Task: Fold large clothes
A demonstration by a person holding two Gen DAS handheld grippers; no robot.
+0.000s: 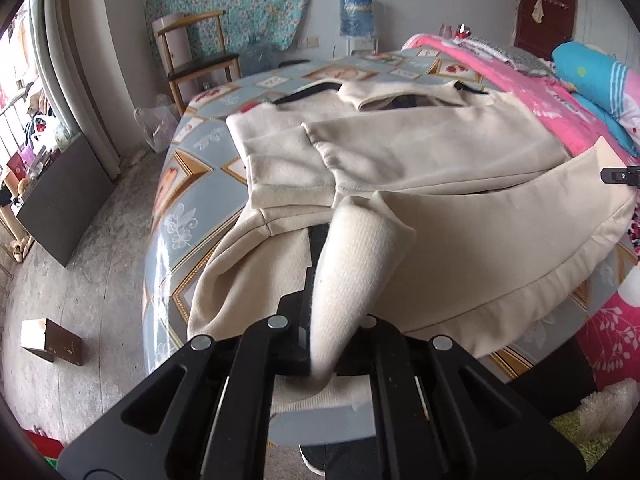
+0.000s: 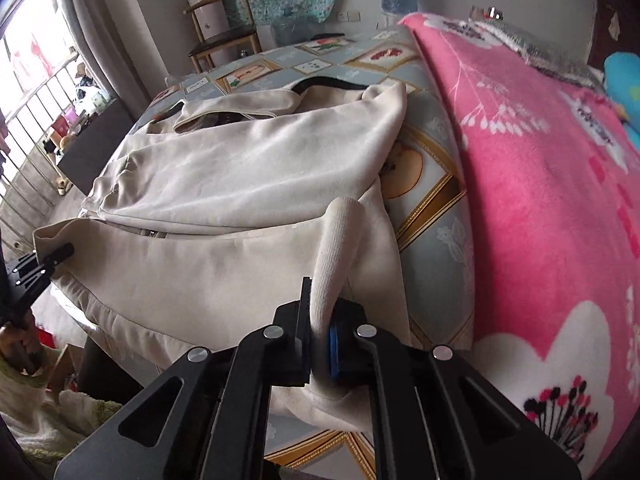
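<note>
A large cream sweatshirt [image 1: 400, 152] lies spread on the bed, sleeves folded over its body; it also shows in the right wrist view [image 2: 248, 168]. My left gripper [image 1: 324, 344] is shut on the ribbed hem at the near left corner [image 1: 352, 256], lifted off the bed. My right gripper [image 2: 320, 336] is shut on the ribbed hem at the near right corner [image 2: 336, 248]. The right gripper's tip shows at the left view's right edge [image 1: 620, 176]. The left gripper shows at the right view's left edge [image 2: 44, 264].
The bed has a grey-blue patterned sheet [image 1: 192, 184] and a pink flowered blanket [image 2: 540, 184] on its right half. A blue pillow [image 1: 592, 72] lies at the head. A wooden chair [image 1: 200, 60], a water bottle [image 1: 356, 12] and a small box [image 1: 52, 340] stand on the floor.
</note>
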